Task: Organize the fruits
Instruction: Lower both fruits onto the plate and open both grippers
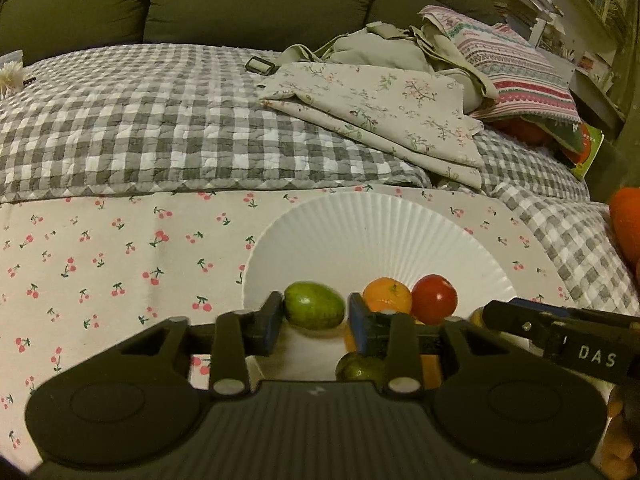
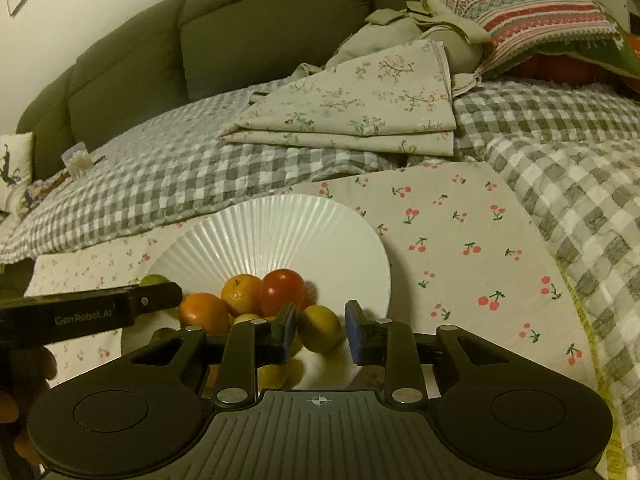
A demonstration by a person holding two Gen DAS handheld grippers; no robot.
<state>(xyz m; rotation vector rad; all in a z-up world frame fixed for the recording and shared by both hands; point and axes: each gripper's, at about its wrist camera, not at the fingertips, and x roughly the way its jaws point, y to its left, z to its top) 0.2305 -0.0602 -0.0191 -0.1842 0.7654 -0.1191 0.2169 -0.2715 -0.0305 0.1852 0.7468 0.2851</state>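
Note:
A white ribbed plate lies on a cherry-print cloth. It holds a green oval fruit, oranges, a red tomato, another green fruit and a yellow-green fruit. My left gripper is open, its jaws either side of the green oval fruit with gaps. My right gripper is open around the yellow-green fruit; the left pad is close to it, the right pad apart.
A grey checked quilt covers the sofa behind. Folded floral fabric, a beige bag and a striped pillow lie at the back right. An orange object sits at the right edge.

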